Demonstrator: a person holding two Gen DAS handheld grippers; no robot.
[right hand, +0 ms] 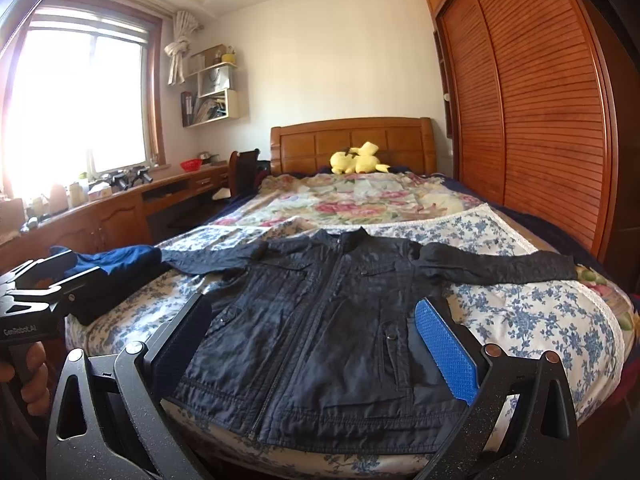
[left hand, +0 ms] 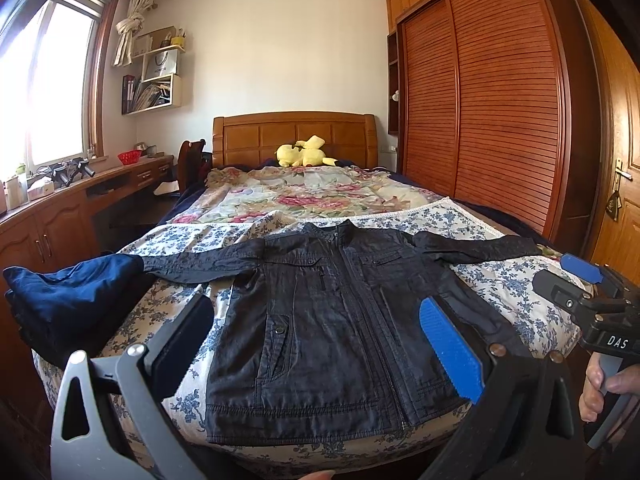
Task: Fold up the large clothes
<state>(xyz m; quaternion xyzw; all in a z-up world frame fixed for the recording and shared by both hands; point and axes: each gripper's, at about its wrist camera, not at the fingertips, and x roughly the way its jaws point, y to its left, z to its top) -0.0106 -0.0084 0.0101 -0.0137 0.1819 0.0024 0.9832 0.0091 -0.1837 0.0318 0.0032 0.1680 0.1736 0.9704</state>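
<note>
A black zip-up jacket lies flat and face up on the bed's blue-flowered sheet, both sleeves spread out sideways. My left gripper hovers open over the jacket's near hem, its fingers straddling the left half of the body. In the right wrist view the same jacket fills the middle, and my right gripper stands open above its near hem with nothing held. The right gripper shows at the right edge of the left wrist view, held by a hand. The left gripper shows at the left edge of the right wrist view.
A folded dark blue garment lies at the bed's left edge, touching the jacket's sleeve end. A yellow plush toy rests by the wooden headboard. A slatted wardrobe lines the right side, a wooden desk the left.
</note>
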